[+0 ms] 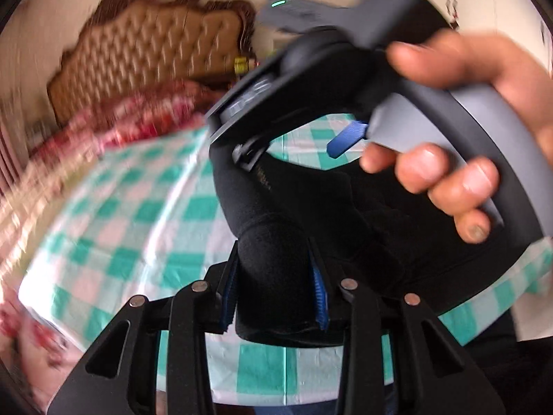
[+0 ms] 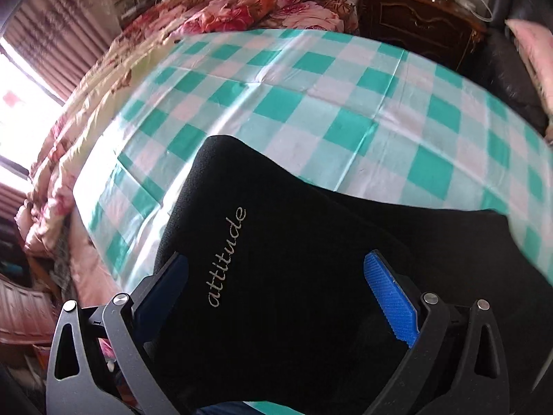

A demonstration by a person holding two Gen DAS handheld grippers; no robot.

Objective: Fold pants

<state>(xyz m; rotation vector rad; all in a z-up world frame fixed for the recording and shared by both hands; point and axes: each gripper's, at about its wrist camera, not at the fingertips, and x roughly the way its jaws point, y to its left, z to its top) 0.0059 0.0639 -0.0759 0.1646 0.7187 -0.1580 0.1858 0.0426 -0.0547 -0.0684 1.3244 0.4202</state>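
Note:
Black pants (image 1: 345, 224) with the word "attitude" in pale script lie partly raised over a green-and-white checked sheet (image 1: 138, 207). My left gripper (image 1: 273, 252) is shut on a bunched roll of the black cloth, both blue pads pressing its sides. Ahead of it, a hand (image 1: 466, 173) holds my right gripper (image 1: 293, 145). In the right wrist view the pants (image 2: 293, 224) fill the space between the right gripper's (image 2: 276, 259) widely spread fingers. Its right pad (image 2: 390, 297) shows a bare ribbed face, so it stands open around the cloth.
The checked sheet (image 2: 311, 86) covers a bed. A floral quilt (image 2: 242, 3) is heaped at its far end below a tufted brown headboard (image 1: 145, 45). A dark wooden nightstand (image 2: 414, 24) stands at the right and a bright curtained window (image 2: 20, 103) at the left.

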